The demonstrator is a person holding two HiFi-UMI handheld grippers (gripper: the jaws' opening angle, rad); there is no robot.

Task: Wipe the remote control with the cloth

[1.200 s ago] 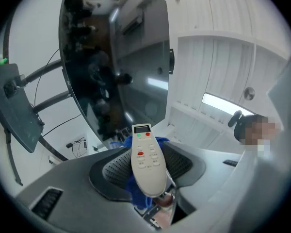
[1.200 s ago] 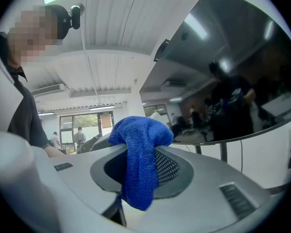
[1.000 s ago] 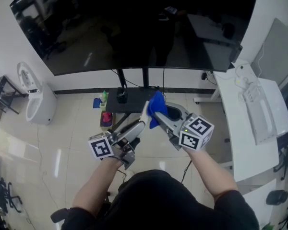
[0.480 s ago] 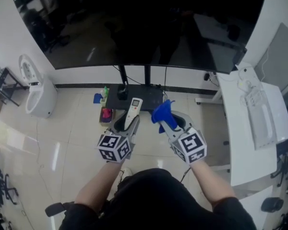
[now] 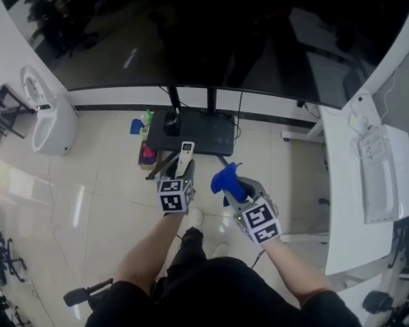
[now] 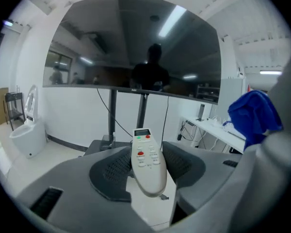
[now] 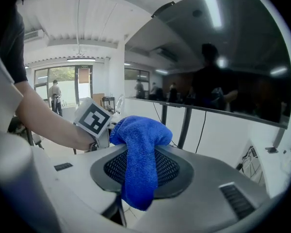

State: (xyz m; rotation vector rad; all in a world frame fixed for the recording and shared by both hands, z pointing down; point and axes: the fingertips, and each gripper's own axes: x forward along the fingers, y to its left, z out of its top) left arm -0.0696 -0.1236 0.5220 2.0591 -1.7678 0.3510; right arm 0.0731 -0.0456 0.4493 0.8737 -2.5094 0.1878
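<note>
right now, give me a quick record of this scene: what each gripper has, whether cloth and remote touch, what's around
left gripper: shut on the remote control, gripped at its lower end, buttons facing up
right gripper: shut on the blue cloth, bunched above the jaws, tail hanging below
cloth and remote: apart, side by side in the air
wiping: not under way
surroundings: dark screen on a stand ahead, white desk at the right, tiled floor below
</note>
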